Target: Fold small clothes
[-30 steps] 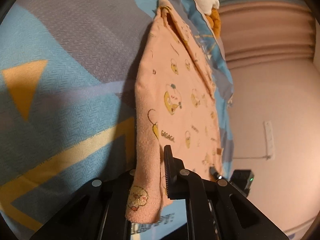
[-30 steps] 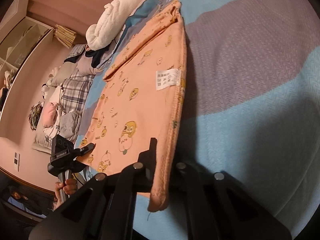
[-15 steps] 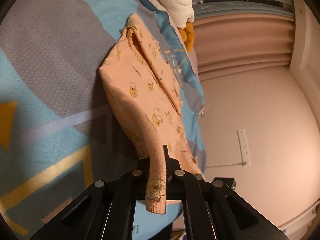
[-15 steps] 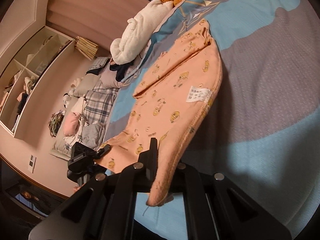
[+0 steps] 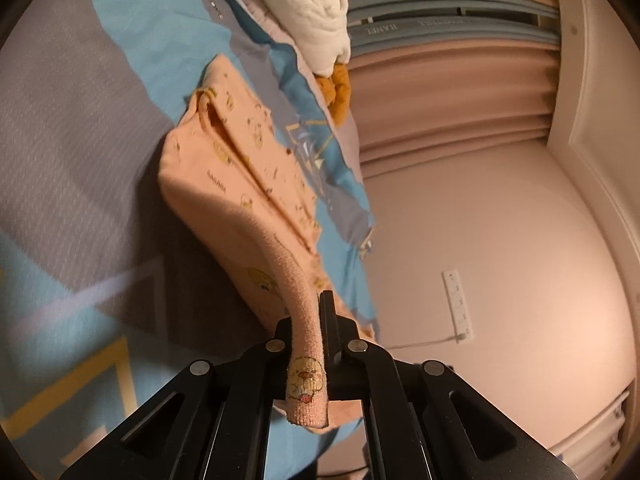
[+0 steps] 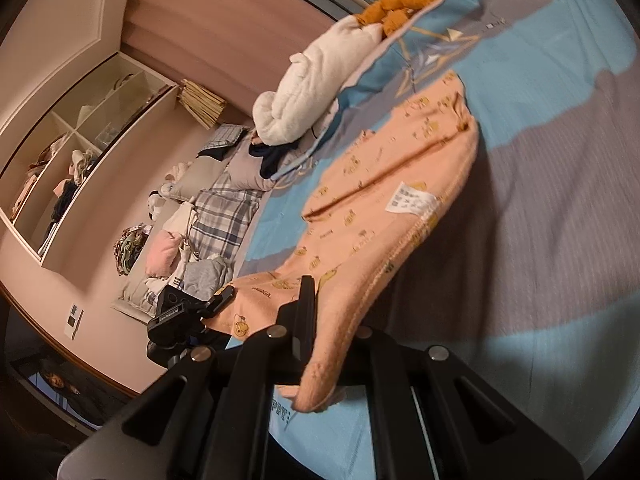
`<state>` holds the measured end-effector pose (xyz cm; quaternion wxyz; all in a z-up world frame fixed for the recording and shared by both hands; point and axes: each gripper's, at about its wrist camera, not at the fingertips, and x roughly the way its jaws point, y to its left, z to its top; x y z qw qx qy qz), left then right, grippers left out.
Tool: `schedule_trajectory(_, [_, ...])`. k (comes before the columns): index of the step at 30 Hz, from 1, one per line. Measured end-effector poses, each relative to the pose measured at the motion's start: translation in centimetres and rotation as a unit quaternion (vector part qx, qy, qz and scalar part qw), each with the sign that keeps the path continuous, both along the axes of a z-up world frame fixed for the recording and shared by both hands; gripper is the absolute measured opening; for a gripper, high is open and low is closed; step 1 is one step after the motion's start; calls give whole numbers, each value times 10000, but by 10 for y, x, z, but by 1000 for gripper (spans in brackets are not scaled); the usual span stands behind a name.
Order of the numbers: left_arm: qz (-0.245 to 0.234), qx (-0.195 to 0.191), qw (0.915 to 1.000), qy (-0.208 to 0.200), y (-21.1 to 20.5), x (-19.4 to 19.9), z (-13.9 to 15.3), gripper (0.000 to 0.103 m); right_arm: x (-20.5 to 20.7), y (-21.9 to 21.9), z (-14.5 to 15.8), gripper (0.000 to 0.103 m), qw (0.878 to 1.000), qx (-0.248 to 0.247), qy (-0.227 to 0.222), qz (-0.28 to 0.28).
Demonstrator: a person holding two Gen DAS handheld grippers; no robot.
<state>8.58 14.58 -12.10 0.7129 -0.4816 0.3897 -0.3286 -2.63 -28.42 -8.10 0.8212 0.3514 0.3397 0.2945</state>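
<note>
Both grippers are clamped on the same peach garment (image 5: 208, 184). Our left gripper (image 5: 318, 320) pinches its near hem, the cloth running between the closed jaws and a short tail with a small yellow cartoon chick hanging out behind them. Our right gripper (image 6: 320, 308) pinches the other near corner, the stitched edge draping over its jaws; in this view the left gripper (image 6: 218, 300) shows too, gripping the hem farther left. The near part of the garment is raised off the bedspread (image 6: 560, 200), while its far end lies on the blue and grey cloth.

For writing: the garment carries "GAGAGA" printed near the hem in the right wrist view, and a white care label (image 6: 412, 202) is sewn by the side seam, its print too small for us to read. On the bedspread we make out "LOVE" near the white rolled blanket (image 5: 304, 8), and letters ending in "PPY!" below the right gripper. Grey rails (image 5: 440, 28) above the curtain read "HANEL".
</note>
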Motion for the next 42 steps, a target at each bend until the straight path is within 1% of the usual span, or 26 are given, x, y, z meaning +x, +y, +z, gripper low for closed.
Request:
schedule_trajectory(4, [123, -149, 9998, -46, 2, 12, 3, 0, 12, 0, 6, 5, 9999, 81, -48, -34])
schedule_trajectory(14, [115, -53, 9992, -383, 0, 31, 26, 0, 35, -5, 25, 5, 9987, 342, -300, -217])
schedule_trajectory(23, [196, -65, 9984, -529, -1, 53, 36, 0, 58, -15, 36, 5, 9973, 415, -466, -396])
schedule_trajectory(32, [338, -25, 9976, -607, 0, 88, 43, 0, 94, -21, 46, 5, 9964, 150, -582, -593])
schedule_trajectory(37, [414, -20, 9974, -583, 0, 111, 41, 0, 121, -24, 47, 5, 9957, 106, -529, -755])
schedule_trajectory(42, [406, 112, 9975, -564, -5, 133, 38, 0, 149, -25, 43, 5, 9957, 25, -436, -819])
